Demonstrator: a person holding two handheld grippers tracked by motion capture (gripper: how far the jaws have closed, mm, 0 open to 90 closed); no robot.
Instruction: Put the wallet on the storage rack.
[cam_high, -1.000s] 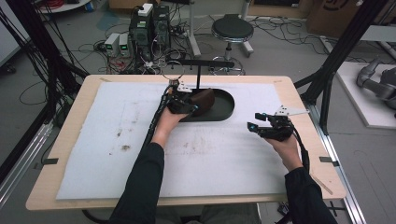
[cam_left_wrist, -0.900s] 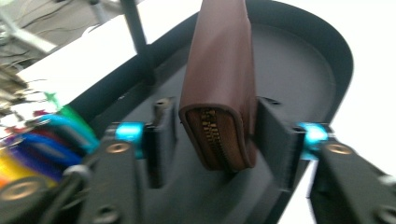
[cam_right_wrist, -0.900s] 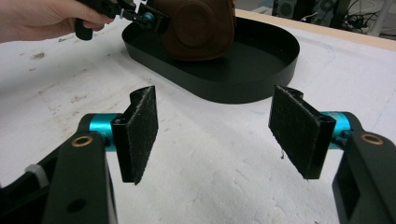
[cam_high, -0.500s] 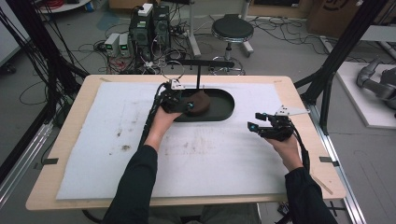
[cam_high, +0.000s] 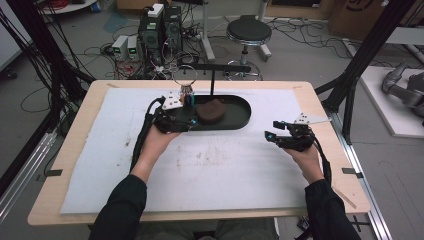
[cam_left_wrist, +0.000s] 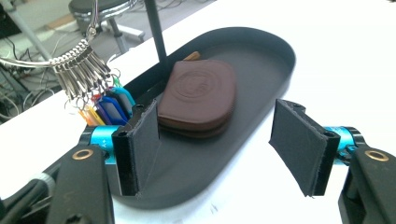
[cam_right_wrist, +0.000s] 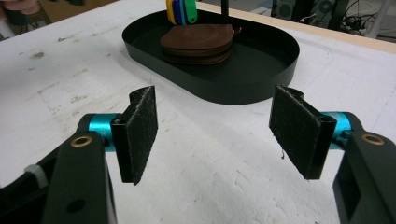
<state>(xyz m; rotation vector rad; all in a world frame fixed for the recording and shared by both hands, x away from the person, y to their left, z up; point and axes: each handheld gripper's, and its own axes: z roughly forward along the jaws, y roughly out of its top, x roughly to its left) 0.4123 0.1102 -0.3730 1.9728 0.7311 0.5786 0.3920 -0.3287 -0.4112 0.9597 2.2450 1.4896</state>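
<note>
The brown pouch (cam_left_wrist: 196, 98) lies flat inside the black oval tray (cam_high: 240, 117), toward the tray's left half as the high view shows it, just beside the thin black post (cam_high: 212, 82) that rises from the tray. A bunch of keys with coloured tags (cam_left_wrist: 105, 109) hangs from a metal ring (cam_high: 185, 76) close above the pouch's far-left edge.

The left gripper (cam_left_wrist: 219, 135) has just been opening its jaws, and they now stand wide with nothing pressed between the 2 pads; the left pad sits over the tray's near rim, apart from the pouch. The right gripper (cam_right_wrist: 215, 135) rests well apart on the white mat (cam_high: 215, 165) of the table (cam_high: 310, 95), its jaws also wide and empty.

The pouch looks like soft leather, rounded on 1 side, with a stamped round mark on top and a seam running around its edge. It is probably light and will give under pressure, so a firm pinch should hold without harm. It looks thick enough to grip across its rounded edge, where the 2 layers meet. The leather seems matte rather than slick, so slipping is unlikely. The risk lies more in the surroundings: the tray wall limits a low approach, and the hanging keys could be knocked.
</note>
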